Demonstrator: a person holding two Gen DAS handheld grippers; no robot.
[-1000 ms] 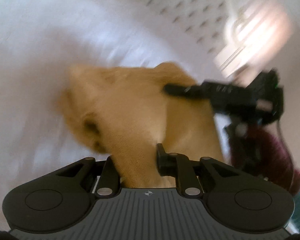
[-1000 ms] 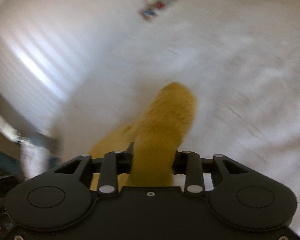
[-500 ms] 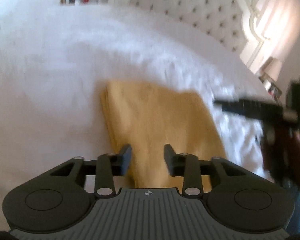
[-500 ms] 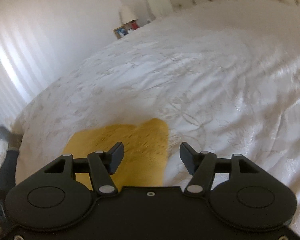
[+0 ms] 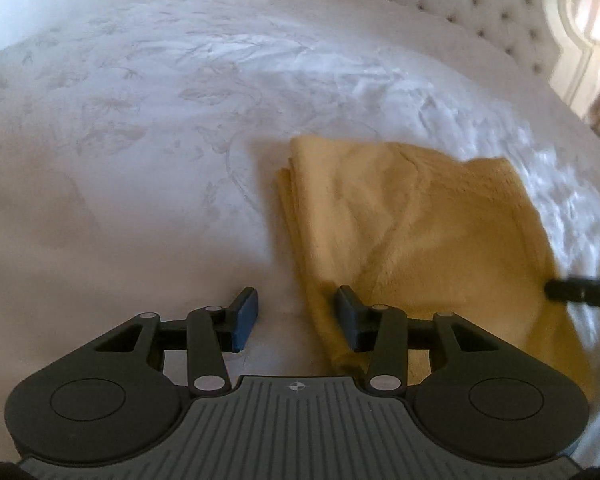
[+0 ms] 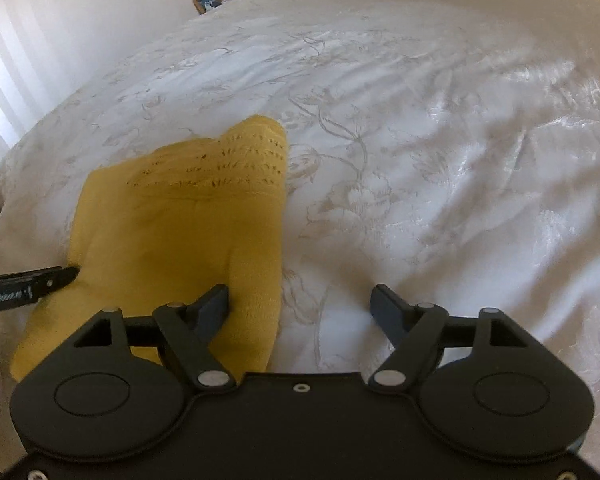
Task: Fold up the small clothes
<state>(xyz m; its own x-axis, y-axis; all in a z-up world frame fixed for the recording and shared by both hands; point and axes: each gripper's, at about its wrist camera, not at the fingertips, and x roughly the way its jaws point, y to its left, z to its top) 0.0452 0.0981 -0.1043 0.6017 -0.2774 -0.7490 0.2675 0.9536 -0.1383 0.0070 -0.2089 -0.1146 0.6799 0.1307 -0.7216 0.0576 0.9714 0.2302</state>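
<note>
A yellow knit garment [image 5: 412, 232] lies folded flat on the white bedspread [image 5: 160, 140]; its stacked edges show along its left side. My left gripper [image 5: 298, 318] hovers open over its near left edge, which lies loose beside the right finger [image 5: 350, 316]. In the right wrist view the garment [image 6: 180, 220] shows its eyelet-patterned end. My right gripper [image 6: 302, 306] is above its near right edge with jaws opening; cloth lies by the left finger [image 6: 216, 304], unpinched. Each view catches the tip of the other gripper at its edge.
The embroidered bedspread [image 6: 440, 160] stretches wide beyond the garment. A tufted headboard [image 5: 460, 4] stands at the far right. A picture frame [image 6: 206, 2] and small items sit beyond the far side of the bed. The bed's edge drops off at the left of the right wrist view.
Both grippers were shut on the lifted yellow garment; both have let go and opened. The garment now lies folded flat on the bed, with the grippers lower and over its near edge.
</note>
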